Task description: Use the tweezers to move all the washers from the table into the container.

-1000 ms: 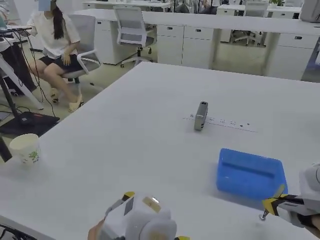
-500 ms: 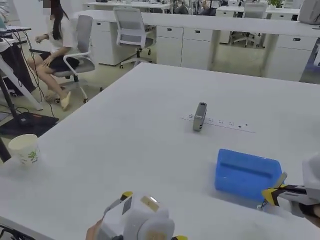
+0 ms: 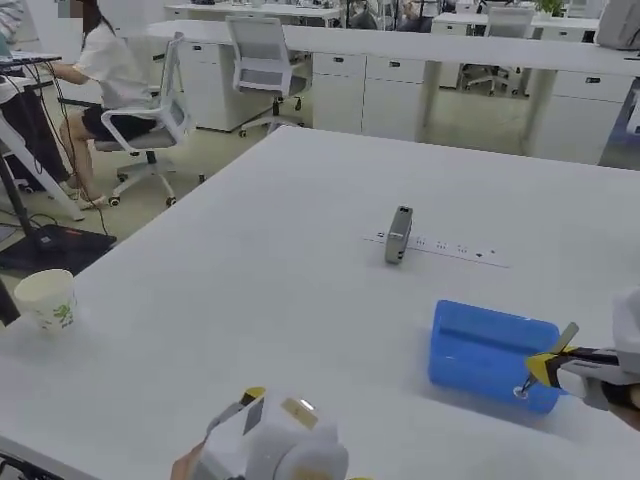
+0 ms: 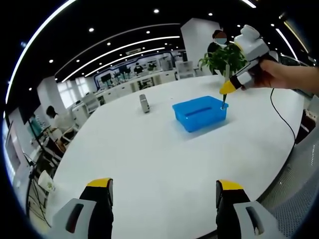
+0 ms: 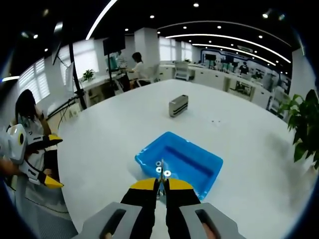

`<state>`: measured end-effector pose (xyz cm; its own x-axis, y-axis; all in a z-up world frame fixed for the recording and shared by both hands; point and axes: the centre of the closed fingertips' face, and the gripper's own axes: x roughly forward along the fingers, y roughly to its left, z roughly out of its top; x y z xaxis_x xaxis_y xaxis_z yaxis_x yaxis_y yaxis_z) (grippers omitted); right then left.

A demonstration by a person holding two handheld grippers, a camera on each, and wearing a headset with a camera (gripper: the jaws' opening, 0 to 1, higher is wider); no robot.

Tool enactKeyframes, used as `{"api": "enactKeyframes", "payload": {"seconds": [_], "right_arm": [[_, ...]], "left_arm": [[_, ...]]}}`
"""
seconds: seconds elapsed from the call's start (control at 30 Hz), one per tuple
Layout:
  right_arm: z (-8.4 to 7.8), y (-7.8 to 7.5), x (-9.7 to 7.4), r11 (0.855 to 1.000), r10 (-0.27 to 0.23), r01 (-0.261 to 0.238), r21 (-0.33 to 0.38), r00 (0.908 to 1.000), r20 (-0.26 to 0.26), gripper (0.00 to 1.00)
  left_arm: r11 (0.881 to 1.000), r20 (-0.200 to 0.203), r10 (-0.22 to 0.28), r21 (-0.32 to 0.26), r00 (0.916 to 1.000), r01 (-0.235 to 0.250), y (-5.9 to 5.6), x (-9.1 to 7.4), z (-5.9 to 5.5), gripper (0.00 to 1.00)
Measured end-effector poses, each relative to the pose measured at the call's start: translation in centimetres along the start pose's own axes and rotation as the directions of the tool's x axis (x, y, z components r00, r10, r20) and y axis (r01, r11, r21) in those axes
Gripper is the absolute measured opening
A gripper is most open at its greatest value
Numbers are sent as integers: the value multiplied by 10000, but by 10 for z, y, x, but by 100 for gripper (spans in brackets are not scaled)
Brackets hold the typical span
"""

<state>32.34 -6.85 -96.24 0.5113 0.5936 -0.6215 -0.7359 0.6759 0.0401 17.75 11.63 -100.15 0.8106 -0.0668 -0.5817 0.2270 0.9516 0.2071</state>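
A blue container [image 3: 490,352] stands on the white table [image 3: 250,290] at the right. My right gripper [image 3: 545,368] is shut on the tweezers [image 3: 522,388], whose tip hangs at the container's near right edge. In the right gripper view the tweezers [image 5: 160,188] point into the blue container [image 5: 194,167], where three washers [image 5: 160,169] lie just past the tip; I cannot tell whether one is pinched. More washers [image 3: 445,245] lie in a row beside a grey block [image 3: 399,233]. My left gripper [image 4: 163,199] is open and holds nothing, low over the near table edge.
A paper cup [image 3: 47,298] stands at the table's left edge. A person sits on an office chair [image 3: 150,125] beyond the table, with desks behind. A potted plant [image 5: 304,124] stands at the right.
My right gripper has moved up and inward, bringing the tweezers' tip from the table in front of the container to its near edge. The seated person has turned away.
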Motion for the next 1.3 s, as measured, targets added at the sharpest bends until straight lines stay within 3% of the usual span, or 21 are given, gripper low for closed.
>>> {"api": "enactKeyframes", "payload": {"seconds": [0.73,1.3], "right_arm": [[14,-18,13,9989,-221,217,-423,9997,-81,2],[3,-28,33,9976,-537,513,-469,9973,-506,2]], "left_arm": [[10000,-89,-23,29,10000,23,-1,2,-2,87],[10000,-157,-12,26,9999,13,-1,2,-3,87]]}}
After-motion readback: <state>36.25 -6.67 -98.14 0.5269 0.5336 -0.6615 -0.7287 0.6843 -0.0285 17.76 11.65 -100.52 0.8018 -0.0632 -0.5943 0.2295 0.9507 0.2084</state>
